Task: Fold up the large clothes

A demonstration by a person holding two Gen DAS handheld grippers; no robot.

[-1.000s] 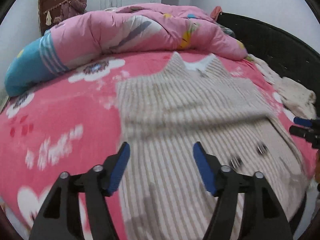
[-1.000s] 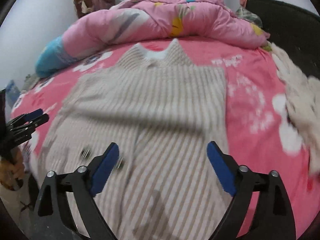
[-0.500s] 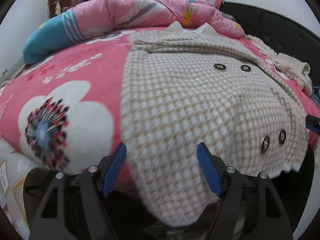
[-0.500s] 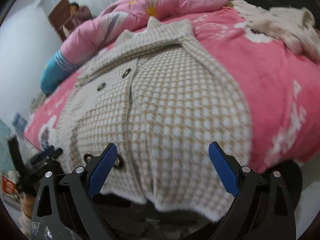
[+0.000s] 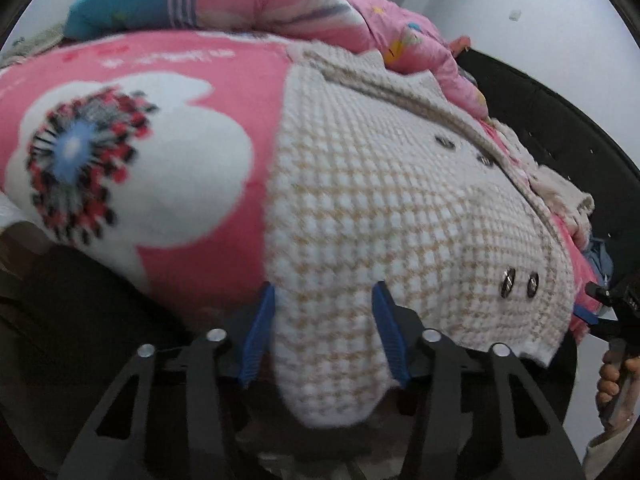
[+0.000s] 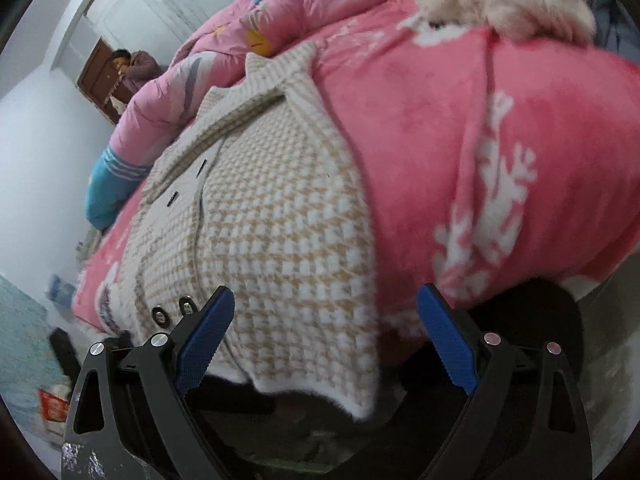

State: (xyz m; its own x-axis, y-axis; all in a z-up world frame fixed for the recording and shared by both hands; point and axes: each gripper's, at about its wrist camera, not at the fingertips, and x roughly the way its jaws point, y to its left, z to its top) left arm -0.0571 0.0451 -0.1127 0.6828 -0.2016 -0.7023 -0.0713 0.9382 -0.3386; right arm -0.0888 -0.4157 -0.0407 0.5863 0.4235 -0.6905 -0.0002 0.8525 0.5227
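Observation:
A cream and tan checked knit coat [image 5: 380, 200] with metal buttons lies spread on the pink flowered bed cover [image 5: 200, 60], its hem hanging over the bed's near edge. My left gripper [image 5: 324, 332] is at the hem's left corner. Its jaws are closing, with that corner between the blue pads. In the right wrist view the coat [image 6: 280, 220] runs away from me. My right gripper [image 6: 324, 340] stands wide open around the hem's right corner, pads apart from the cloth. The right gripper [image 5: 600, 300], with the hand holding it, also shows at the edge of the left wrist view.
A rolled pink and blue quilt [image 5: 300, 8] lies along the far side of the bed. A fluffy cream garment [image 6: 500, 0] is heaped at the far right by the black bed frame [image 5: 540, 112]. A person [image 6: 132, 68] stands by a brown door. Small items [image 6: 52, 400] lie on the floor.
Both grippers have dropped from above the coat to its hem at the bed's edge and rolled. The left jaws have narrowed around the hem corner. The right jaws have stayed wide.

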